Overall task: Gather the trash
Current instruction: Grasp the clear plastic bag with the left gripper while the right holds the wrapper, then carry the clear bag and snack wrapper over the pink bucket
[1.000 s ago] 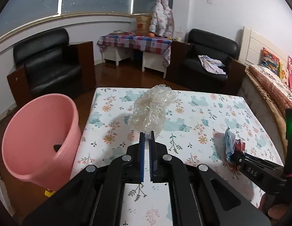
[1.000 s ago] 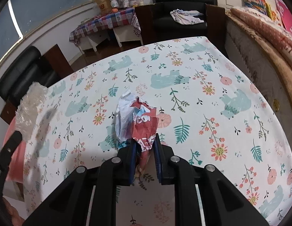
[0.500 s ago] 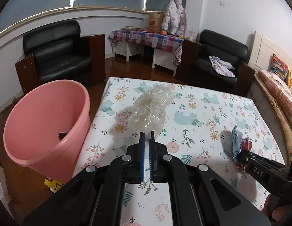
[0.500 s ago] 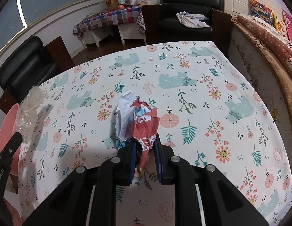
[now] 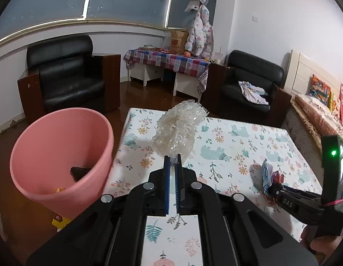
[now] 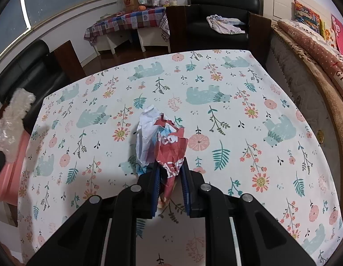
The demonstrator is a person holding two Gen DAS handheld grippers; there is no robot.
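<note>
A tabletop under a cloth printed with bears and flowers fills the near part of a room with black armchairs and a checked side table by the far wall. The left tongs are closed on a crumpled wad of clear plastic wrap, held above the tabletop's left side, near the pink bin on the floor just left of the tabletop. The right tongs grip a crumpled red, white and blue wrapper over the middle of the cloth.
</note>
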